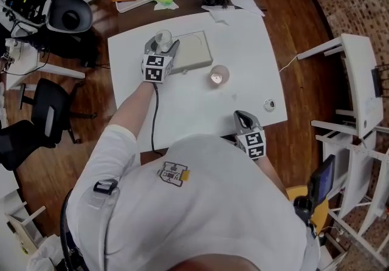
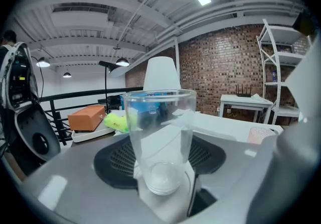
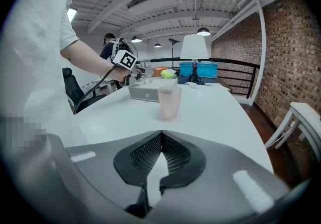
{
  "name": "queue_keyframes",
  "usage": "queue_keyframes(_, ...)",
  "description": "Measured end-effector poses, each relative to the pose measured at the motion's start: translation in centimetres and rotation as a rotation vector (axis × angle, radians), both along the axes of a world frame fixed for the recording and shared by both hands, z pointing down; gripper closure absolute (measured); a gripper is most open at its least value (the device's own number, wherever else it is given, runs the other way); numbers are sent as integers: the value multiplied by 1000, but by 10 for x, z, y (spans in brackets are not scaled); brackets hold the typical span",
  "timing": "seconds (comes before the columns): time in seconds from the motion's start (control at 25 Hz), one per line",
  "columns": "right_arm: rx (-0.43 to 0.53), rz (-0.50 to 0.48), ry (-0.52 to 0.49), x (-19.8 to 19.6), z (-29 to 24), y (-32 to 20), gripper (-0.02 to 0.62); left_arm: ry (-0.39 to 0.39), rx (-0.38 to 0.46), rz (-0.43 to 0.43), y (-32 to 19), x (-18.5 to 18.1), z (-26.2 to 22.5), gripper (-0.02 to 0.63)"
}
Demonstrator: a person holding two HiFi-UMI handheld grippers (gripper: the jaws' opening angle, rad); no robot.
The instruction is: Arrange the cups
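Left claw (image 2: 161, 163) gripping clear cup (image 2: 159, 132) far left, beside grey box (image 1: 193, 51). Right claw (image 3: 161, 140) closed, empty. Risk: thin cup slips or buckles under squeeze, or swing knocks pink cup (image 1: 219, 75) over.

Open tabletop (image 1: 194, 112) — pink cup (image 1: 219, 75), grey box (image 1: 193, 51) beyond.
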State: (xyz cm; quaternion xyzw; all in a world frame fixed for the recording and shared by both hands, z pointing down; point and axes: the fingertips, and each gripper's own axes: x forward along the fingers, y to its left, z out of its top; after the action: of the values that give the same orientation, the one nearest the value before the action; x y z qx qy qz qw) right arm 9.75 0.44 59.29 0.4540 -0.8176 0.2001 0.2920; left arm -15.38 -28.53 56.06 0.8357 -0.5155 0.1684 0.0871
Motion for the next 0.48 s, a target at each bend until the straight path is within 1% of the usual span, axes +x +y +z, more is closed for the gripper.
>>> queue_keyframes(0.36,8,-3,-6,-2,0,-4,595,1,-6,-1,-1,-1,0,328)
queue_keyframes(0.48,11,2,-10,-1,1,-3,595,-22,-2,-2,-1,0,2,328)
